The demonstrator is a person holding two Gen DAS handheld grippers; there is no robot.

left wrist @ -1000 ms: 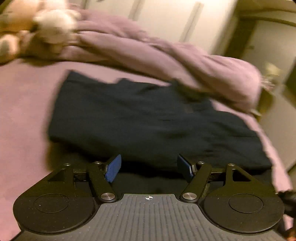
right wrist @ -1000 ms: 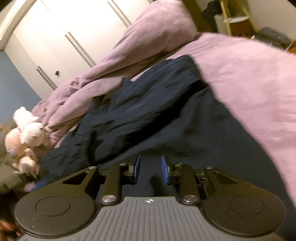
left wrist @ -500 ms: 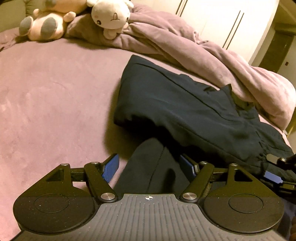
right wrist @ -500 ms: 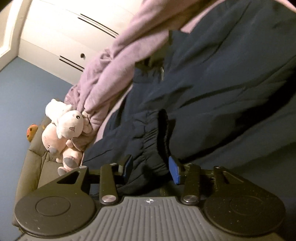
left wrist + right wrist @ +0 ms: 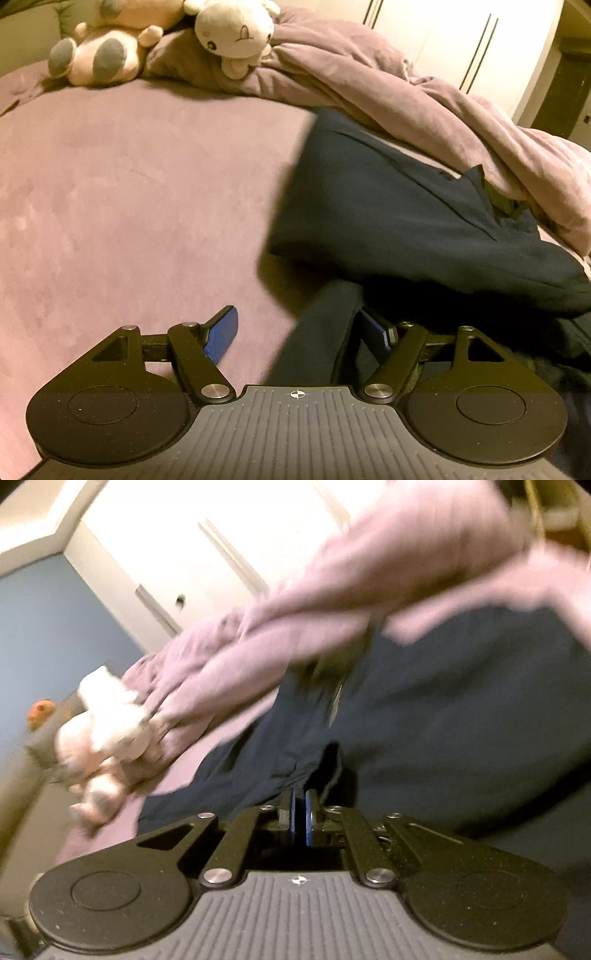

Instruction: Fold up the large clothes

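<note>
A dark navy garment [image 5: 399,218] lies partly folded on a mauve bed [image 5: 129,192]. In the left wrist view, my left gripper [image 5: 299,334] is open, low over the bed at the garment's near edge; a strip of navy cloth [image 5: 325,332] runs between its blue pads, nearer the right pad [image 5: 375,332]. In the right wrist view, my right gripper [image 5: 300,821] is shut on a bunched edge of the same garment [image 5: 461,738], its blue pads pressed together on the cloth. That view is blurred by motion.
A rumpled mauve duvet [image 5: 424,99] is heaped along the far side of the bed. Plush toys [image 5: 155,37] sit at the head end, also in the right wrist view [image 5: 107,738]. White wardrobe doors [image 5: 229,542] stand behind.
My right gripper has closed on the garment's bunched edge, having been open around it half a second ago. My left gripper stays open and has shifted left along the bed.
</note>
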